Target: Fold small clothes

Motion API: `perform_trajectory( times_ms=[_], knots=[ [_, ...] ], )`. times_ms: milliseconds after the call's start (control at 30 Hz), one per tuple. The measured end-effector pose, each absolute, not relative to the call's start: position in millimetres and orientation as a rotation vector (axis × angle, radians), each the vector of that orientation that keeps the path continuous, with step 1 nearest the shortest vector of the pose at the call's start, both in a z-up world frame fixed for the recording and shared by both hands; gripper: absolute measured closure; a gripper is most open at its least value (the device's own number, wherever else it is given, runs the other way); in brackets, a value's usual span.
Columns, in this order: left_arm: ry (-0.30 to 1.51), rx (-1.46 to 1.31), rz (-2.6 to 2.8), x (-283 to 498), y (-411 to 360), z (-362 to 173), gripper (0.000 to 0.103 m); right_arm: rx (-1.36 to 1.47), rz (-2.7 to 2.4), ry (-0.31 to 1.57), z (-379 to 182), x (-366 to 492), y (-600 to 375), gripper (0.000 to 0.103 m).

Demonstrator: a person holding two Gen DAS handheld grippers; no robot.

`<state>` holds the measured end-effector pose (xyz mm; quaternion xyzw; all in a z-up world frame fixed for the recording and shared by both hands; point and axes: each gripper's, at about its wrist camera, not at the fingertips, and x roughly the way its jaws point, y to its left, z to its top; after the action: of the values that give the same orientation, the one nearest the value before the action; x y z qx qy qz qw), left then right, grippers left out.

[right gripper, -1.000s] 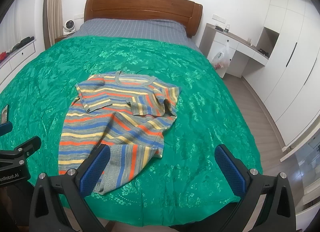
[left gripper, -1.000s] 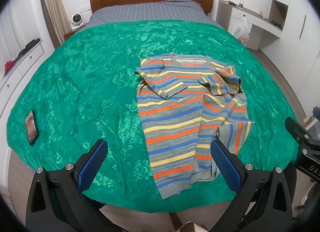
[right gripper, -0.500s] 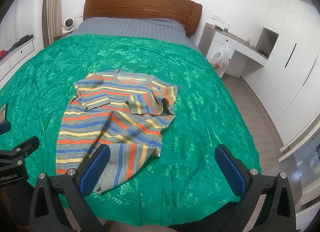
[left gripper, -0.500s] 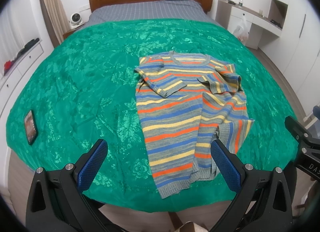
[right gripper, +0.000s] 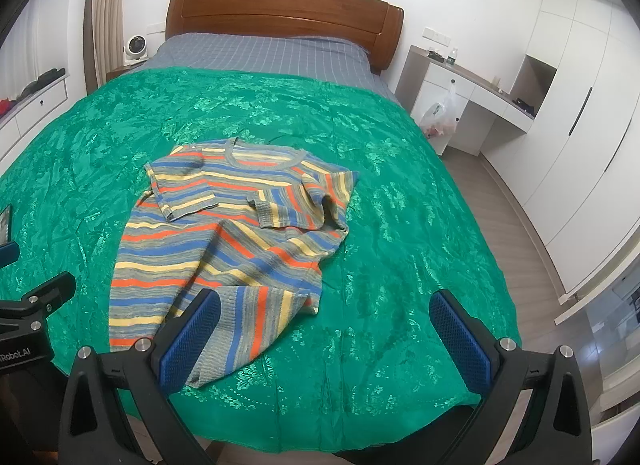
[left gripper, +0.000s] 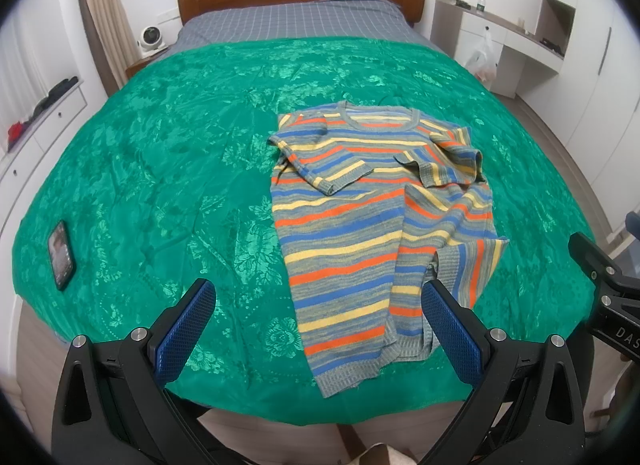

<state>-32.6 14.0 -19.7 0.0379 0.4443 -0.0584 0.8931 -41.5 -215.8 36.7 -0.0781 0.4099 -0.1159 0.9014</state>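
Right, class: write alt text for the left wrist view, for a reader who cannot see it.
A striped sweater, sleeves folded in, lies on a green bedspread, with the open left gripper hovering near its hem. A phone lies at the bed's left edge.

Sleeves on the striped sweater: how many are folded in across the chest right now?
2. On the striped sweater, one sleeve lies folded in from the image-left shoulder, the other sleeve from the image-right shoulder; their cuffs stay apart. Both grippers are open, holding nothing.
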Motion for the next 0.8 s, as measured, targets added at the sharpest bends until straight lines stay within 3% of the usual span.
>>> perform_trajectory(
  times_ms=[233, 333, 500, 533, 600, 733, 800],
  knots=[
    [0.947, 0.081, -0.132, -27, 35, -31, 0.0, -0.149, -0.254, 0.825, 39, -43, -233, 0.0],
    [1.033, 0.002, -0.131, -17, 73, -65, 0.0, -0.098, -0.242, 0.798, 35, -49, -261, 0.0],
    [1.228, -0.1, -0.199, -16, 95, -144, 0.003, 0.092, -0.112, 0.942, -30, -49, -289, 0.0],
    [1.271, -0.132, -0.248, -18, 89, -159, 0.004, 0.121, -0.066, 0.975, -44, -48, -284, 0.0],
    [1.313, -0.134, -0.3, -22, 74, -173, 0.019, 0.122, 0.013, 1.012, -62, -42, -265, 0.001],
    [1.328, -0.036, -0.298, -25, 40, -193, 0.025, 0.112, 0.044, 1.025, -72, -10, -238, 0.001],
    [1.327, -0.018, -0.255, -24, 36, -201, 0.035, 0.162, 0.047, 1.074, -83, 9, -233, 0.001]
  ],
)
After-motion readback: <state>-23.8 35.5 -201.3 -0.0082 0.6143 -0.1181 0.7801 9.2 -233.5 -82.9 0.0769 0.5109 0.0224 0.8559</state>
